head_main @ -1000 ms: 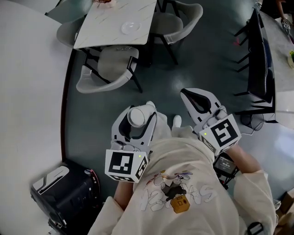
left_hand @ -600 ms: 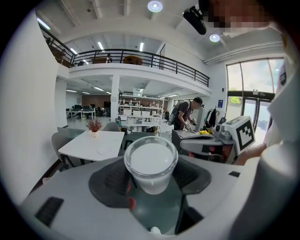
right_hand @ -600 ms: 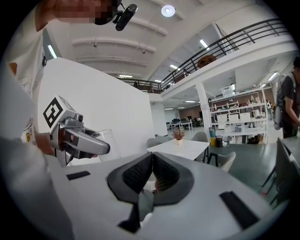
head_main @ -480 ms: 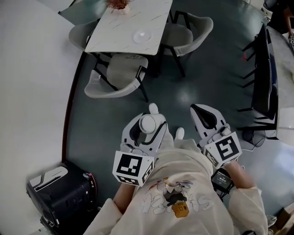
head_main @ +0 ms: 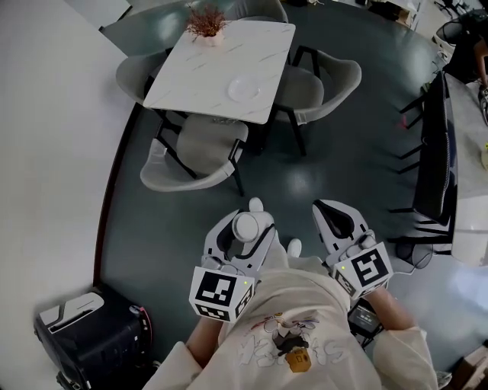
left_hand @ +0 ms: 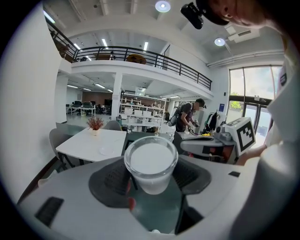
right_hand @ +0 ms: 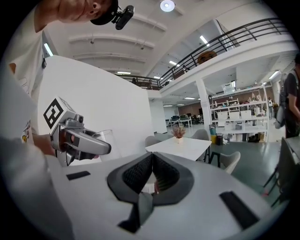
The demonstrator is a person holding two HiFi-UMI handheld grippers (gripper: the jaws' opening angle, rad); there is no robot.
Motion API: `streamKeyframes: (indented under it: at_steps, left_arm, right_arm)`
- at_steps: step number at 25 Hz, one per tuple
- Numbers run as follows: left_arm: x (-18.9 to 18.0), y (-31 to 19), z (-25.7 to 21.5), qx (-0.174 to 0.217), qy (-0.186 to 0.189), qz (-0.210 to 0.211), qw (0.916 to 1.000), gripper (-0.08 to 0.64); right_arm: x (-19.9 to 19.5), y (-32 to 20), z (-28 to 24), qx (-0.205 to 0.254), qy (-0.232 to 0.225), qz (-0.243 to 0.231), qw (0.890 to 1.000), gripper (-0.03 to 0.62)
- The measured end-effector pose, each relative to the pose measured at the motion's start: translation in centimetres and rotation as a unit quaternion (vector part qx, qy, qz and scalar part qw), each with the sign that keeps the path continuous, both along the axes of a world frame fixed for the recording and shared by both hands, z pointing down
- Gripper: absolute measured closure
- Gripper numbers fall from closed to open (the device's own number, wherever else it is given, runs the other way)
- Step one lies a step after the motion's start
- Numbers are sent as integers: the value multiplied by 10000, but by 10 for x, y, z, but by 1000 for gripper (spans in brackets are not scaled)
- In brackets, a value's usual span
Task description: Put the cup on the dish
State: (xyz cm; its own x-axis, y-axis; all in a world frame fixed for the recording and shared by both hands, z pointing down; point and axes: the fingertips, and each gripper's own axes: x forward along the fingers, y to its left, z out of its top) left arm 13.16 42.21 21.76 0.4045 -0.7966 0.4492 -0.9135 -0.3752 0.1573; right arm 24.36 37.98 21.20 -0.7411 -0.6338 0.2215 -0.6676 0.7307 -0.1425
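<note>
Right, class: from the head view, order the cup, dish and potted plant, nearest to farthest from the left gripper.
1. Cup: held by the left gripper.
2. Dish: on the table ahead.
3. Potted plant: table's far end.

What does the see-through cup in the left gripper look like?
The clear, plastic-looking round cup has a wide open rim and narrows toward its base; its inside looks milky white. It stands upright, clamped on two sides by the dark ribbed pads of the left gripper. It is held in the air above the dark floor, not yet at the white table.
</note>
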Motion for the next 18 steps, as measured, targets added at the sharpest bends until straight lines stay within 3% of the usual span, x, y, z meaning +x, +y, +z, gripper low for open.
streamKeyframes:
  at_steps: [12, 18]
  left_arm:
    - [-55, -111, -6, -12, 133, 162, 9998, 284]
    - [-93, -152, -11, -8, 277, 211, 9994, 284]
  right_arm:
    - [-53, -110, -6, -90, 218, 98, 9997, 588]
    - [-99, -158, -17, -47, 254, 135, 9996, 588]
